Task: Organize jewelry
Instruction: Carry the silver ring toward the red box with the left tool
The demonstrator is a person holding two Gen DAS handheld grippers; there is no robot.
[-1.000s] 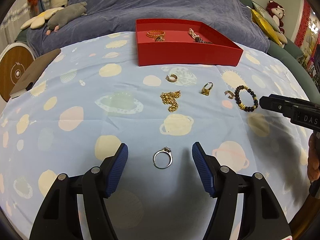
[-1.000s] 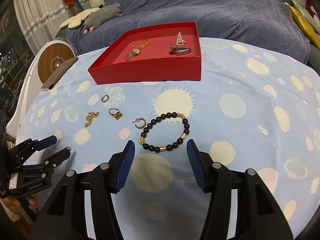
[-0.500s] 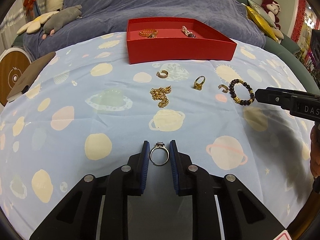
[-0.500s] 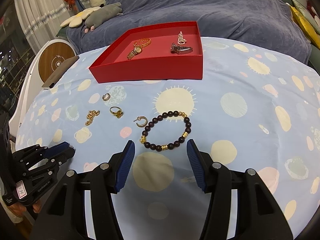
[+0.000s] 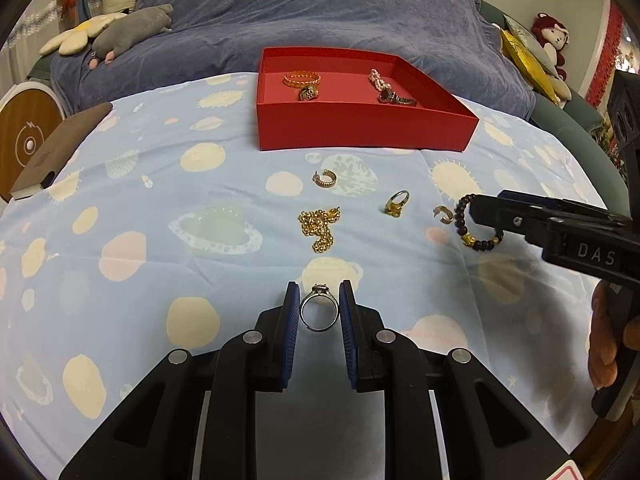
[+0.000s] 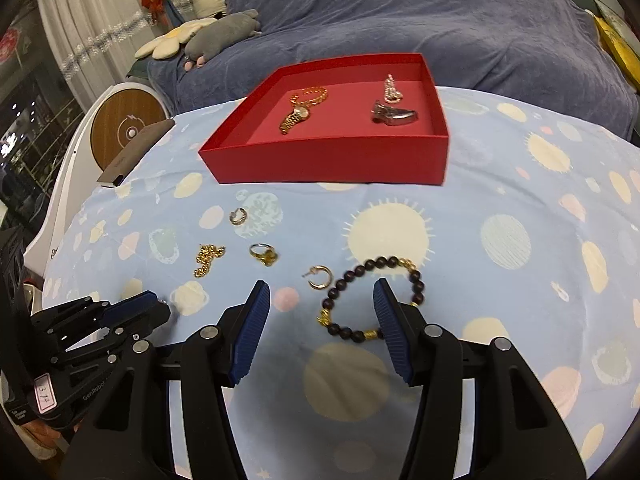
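Observation:
My left gripper (image 5: 319,312) is shut on a silver ring (image 5: 319,311) with a small stone, held just above the cloth. My right gripper (image 6: 322,308) is open, its fingers either side of a dark bead bracelet (image 6: 374,298) with gold charms, the right finger over the loop. A red box (image 5: 360,128) at the back holds a gold watch (image 6: 298,114), a gold bangle (image 5: 302,78) and silver pieces (image 6: 394,114). On the cloth lie a gold chain (image 5: 319,224), a gold ring (image 5: 396,204), a gold hoop earring (image 6: 320,277) and a silver hoop (image 5: 325,179).
The table has a blue cloth (image 5: 140,220) with planet prints. A brown notebook (image 5: 60,148) lies at the left edge. Behind is a blue-covered sofa (image 5: 320,12) with plush toys (image 5: 132,32). A round wooden-faced device (image 6: 126,130) stands at the left.
My left gripper closed on the silver ring and lifted it slightly, moving toward the box. My right gripper moved forward over the bead bracelet, still open.

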